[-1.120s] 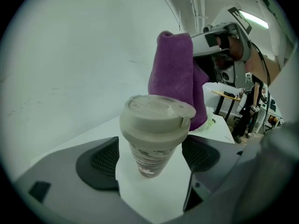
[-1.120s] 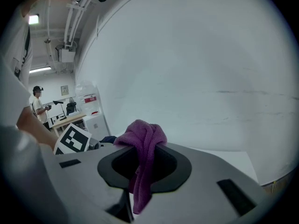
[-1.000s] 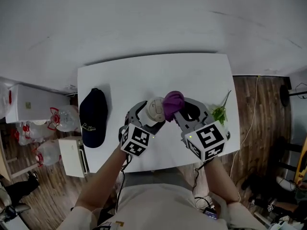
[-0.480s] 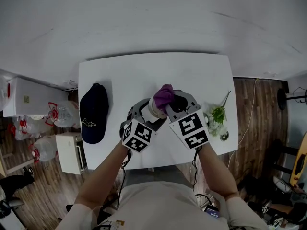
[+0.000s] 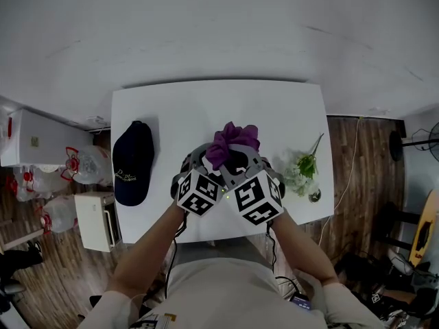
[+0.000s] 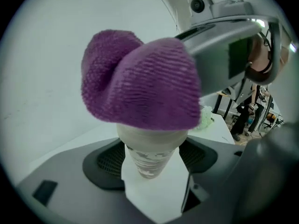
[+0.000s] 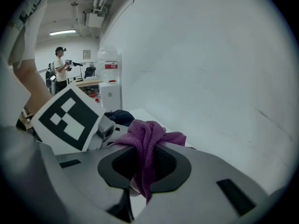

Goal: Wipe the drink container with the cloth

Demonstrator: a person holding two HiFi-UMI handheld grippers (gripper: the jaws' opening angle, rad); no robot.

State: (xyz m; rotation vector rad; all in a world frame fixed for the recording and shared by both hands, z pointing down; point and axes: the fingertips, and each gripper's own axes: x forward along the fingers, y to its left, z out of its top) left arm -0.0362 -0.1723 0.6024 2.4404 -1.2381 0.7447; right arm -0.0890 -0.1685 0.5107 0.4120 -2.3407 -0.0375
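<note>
White tabletop (image 5: pixel 171 115) over wood flooring (image 5: pixel 370 156) fills the head view. Both forearms reach in, and the left gripper (image 5: pixel 206 162) and right gripper (image 5: pixel 236 162) meet mid-table. A dark cap (image 5: pixel 133 164) lies to the left and a green sprig (image 5: pixel 305 166) to the right.

Left gripper view: the jaws clamp the pale drink container (image 6: pixel 150 153), and the purple cloth (image 6: pixel 140 85) covers its top.

Right gripper view: the jaws pinch the cloth. A grey wall (image 7: pixel 210 55) rises beyond, and a person (image 7: pixel 60 64) stands far off.
</note>
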